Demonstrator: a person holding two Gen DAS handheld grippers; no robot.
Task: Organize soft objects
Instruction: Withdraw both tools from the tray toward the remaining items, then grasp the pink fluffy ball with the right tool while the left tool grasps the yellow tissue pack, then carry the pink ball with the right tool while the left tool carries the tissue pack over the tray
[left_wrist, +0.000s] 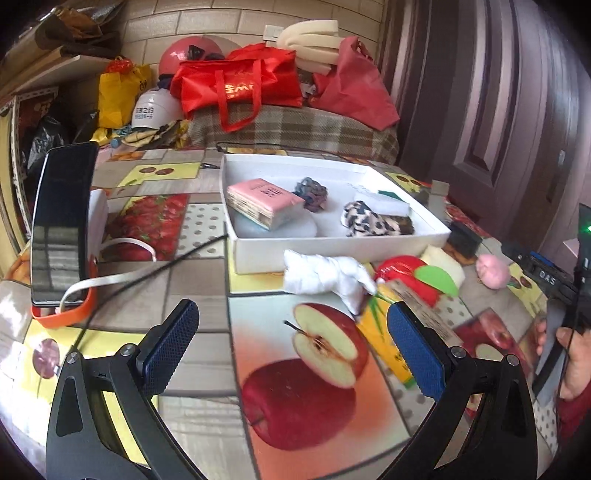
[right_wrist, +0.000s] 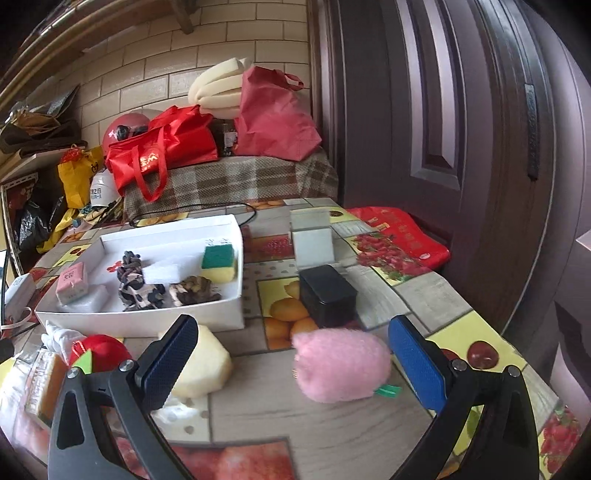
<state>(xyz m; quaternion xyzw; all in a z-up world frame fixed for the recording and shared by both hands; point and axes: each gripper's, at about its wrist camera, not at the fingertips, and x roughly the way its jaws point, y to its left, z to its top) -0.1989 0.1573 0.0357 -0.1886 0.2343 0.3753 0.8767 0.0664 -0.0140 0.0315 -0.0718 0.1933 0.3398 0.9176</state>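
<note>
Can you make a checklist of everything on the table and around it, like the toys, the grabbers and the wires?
Surface: fruit-print tablecloth.
Job's things: white box holds sponge, pink packet, leopard scrunchie; outside lie pink plush, cream foam, white cloth, red plush.
Clutter: black box, phone.
Grippers: left gripper open, empty; right gripper open around pink plush.
Cables: black cable, white cable.
Surroundings: red bags, door.
</note>
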